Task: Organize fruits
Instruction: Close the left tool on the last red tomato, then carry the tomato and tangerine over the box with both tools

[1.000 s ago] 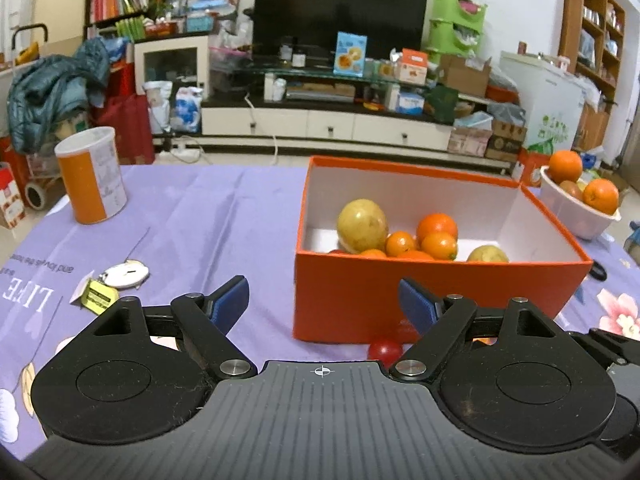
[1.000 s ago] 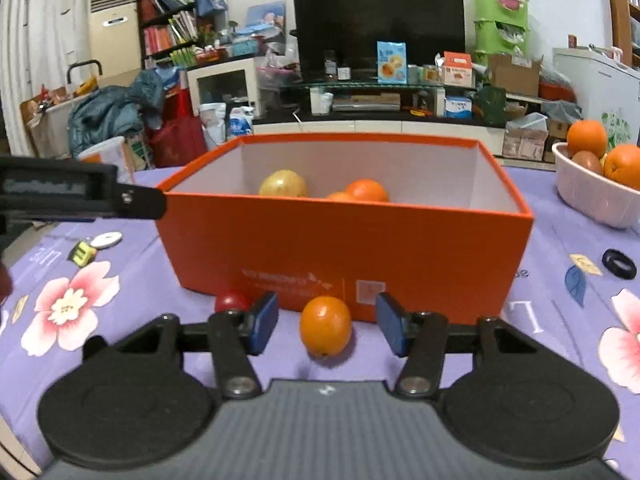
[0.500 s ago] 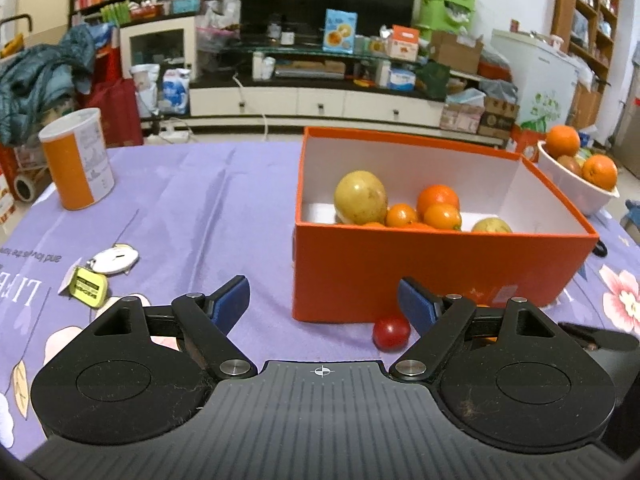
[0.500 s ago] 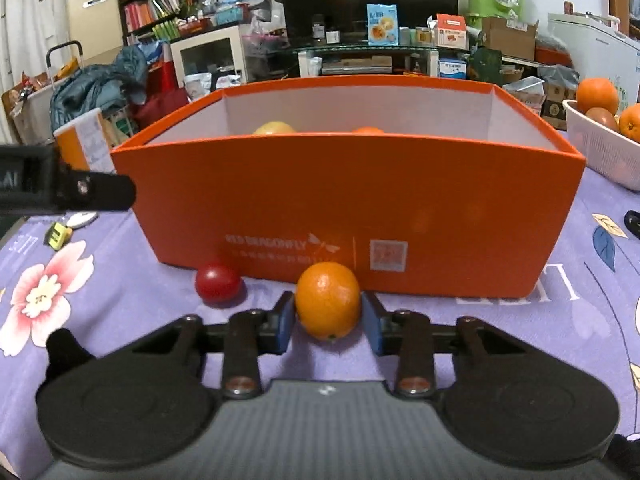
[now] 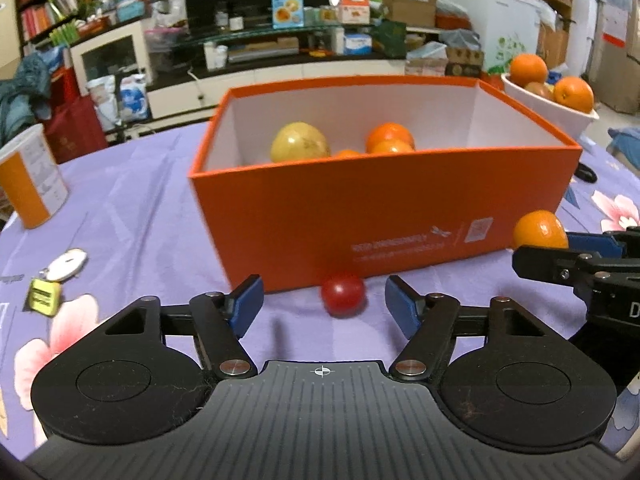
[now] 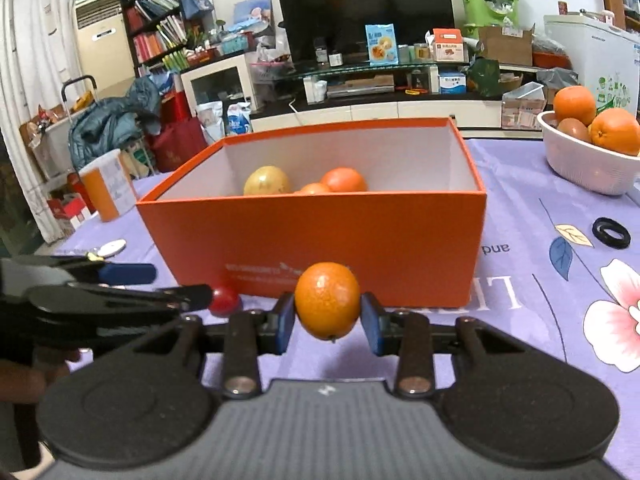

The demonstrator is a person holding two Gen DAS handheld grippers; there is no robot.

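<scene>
Left wrist: left gripper [image 5: 324, 300] jaws have just been closing, pads not yet touching the red tomato [image 5: 343, 293] between them, tomato on the cloth just in front of the orange box [image 5: 384, 216]

Right wrist: right gripper [image 6: 328, 322] clamped on the orange [image 6: 328, 300], lifted off the cloth in front of the box; more fruit inside the box

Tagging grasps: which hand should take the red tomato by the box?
Left. Its gripper is open with the tomato between its fingers, which have just been closing. The right gripper is shut on an orange.
</scene>
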